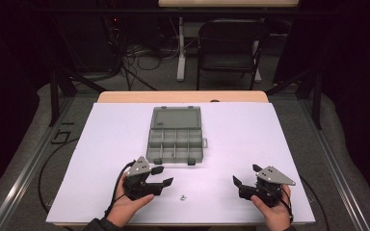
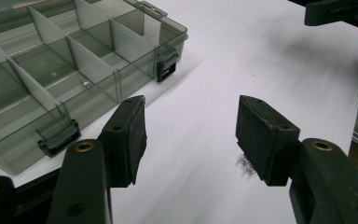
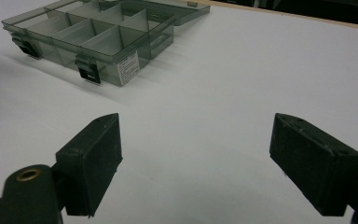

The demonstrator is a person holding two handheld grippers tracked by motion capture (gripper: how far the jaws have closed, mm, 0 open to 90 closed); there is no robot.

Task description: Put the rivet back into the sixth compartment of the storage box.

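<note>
White table (image 1: 250, 139) bears an open box (image 1: 177, 140); both claws, left (image 1: 160, 176) and right (image 1: 244, 177), gape empty beside a small screw (image 1: 183, 197).

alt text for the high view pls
A person's hands hold two open grippers, the left gripper and the right gripper, low over a white table. A small screw lies between them, and an open grey organizer box sits beyond.

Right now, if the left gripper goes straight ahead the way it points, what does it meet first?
Probably the small metal part on the white table, just beside the left gripper right jaw; depth is unclear. The compartment box lies off to the side.
</note>
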